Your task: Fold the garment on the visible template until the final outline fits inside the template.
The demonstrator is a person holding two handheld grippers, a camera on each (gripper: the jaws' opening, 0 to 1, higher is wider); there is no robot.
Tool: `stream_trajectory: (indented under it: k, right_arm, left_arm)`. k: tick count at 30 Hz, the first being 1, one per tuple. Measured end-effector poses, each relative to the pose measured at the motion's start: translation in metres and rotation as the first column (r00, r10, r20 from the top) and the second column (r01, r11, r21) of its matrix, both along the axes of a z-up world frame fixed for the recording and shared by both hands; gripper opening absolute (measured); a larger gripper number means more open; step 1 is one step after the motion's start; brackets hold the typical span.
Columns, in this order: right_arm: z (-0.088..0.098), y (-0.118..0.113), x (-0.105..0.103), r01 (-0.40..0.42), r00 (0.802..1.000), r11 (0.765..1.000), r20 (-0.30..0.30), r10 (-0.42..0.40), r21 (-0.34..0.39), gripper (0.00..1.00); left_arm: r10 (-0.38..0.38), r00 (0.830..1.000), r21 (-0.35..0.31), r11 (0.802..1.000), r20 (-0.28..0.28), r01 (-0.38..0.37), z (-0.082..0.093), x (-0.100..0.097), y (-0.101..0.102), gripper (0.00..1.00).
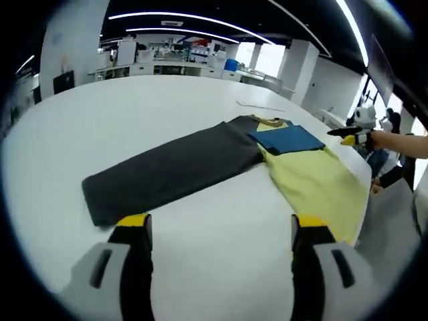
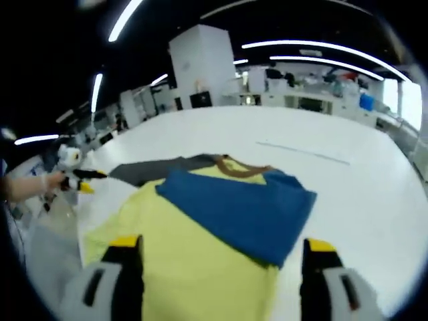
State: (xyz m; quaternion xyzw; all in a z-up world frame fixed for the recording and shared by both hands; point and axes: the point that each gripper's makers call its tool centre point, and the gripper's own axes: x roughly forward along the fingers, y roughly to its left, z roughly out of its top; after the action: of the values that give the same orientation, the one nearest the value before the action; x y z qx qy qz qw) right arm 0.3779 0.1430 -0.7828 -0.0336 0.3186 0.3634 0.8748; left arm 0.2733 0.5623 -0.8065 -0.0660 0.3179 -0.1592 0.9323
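With both the left hand-held gripper (image 1: 219, 231) and the right hand-held gripper (image 2: 217, 254) released and holding nothing, the yellow-and-blue garment (image 2: 200, 267) lies flat on the white desk (image 1: 221, 221) just ahead of the right jaws beside a dark grey template (image 1: 167, 170), so pinching a hem edge cleanly should start a neat fold.

Yellow garment (image 2: 194, 267) flat on white table, blue sleeve folded in, grey template (image 1: 170, 170) beside

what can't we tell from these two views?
- Template: no outline discernible on the table in either view.
- Yellow garment: near hem cut off by the bottom edge, right gripper view.
- Dark sleeve: mostly behind the yellow body there.
- Background shelves: too small.
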Motion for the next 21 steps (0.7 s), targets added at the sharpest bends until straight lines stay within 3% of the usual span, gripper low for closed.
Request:
stream_trajectory:
  k: [4,11,14,17,21]
  right_arm:
    - [-0.001,-0.008,-0.006,-0.012,1.000,1.000,-0.005,0.012,-0.021,0.99]
    - [-0.004,-0.031,-0.017,0.016,1.000,1.000,-0.015,-0.016,-0.027,0.99]
    - [-0.005,-0.040,-0.020,0.040,0.999,0.999,-0.023,-0.040,-0.016,0.99]
    - [-0.004,-0.042,-0.025,0.059,0.998,0.998,-0.034,-0.059,-0.002,0.99]
    - [-0.008,-0.046,-0.028,0.056,0.998,0.998,-0.039,-0.056,-0.013,0.99]
  left_arm:
    - [0.094,0.996,-0.019,0.995,-0.010,-0.094,-0.006,0.009,0.031,0.79]
    - [0.269,0.963,-0.025,0.963,-0.004,-0.269,-0.009,0.010,0.069,0.76]
    - [0.333,0.943,0.047,0.942,-0.027,-0.332,-0.016,0.005,0.087,0.71]
    - [0.358,0.933,0.028,0.933,-0.024,-0.358,-0.017,0.006,0.092,0.66]
    - [0.398,0.917,0.033,0.917,-0.037,-0.397,-0.024,0.010,0.100,0.52]
